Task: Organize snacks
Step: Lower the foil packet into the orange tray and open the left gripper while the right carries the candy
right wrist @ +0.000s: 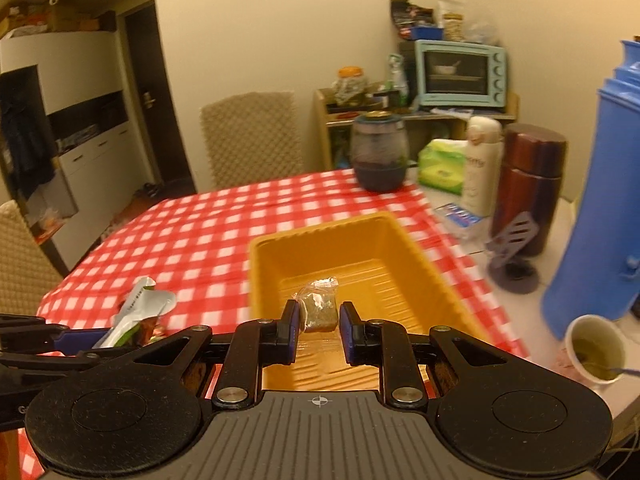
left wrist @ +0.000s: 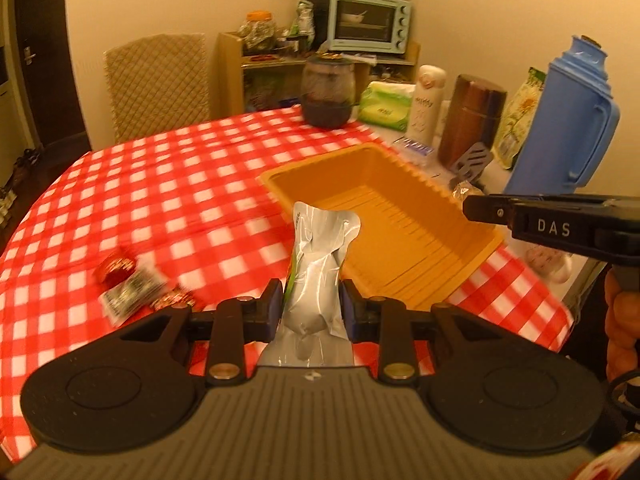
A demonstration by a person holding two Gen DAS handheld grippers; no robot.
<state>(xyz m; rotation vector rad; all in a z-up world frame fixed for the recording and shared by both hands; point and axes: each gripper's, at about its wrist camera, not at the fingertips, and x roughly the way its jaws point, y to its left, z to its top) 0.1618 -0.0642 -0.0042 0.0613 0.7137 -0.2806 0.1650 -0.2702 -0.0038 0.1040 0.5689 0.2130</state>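
Silver snack pouch (left wrist: 314, 276) crumpled, pinched upright in left tongs (left wrist: 311, 304), small clear-wrapped brown snack (right wrist: 319, 309) clamped in right tongs (right wrist: 319, 322)

"DAS" stands in pale letters on the right gripper (left wrist: 480, 210); other labels are unreadable.
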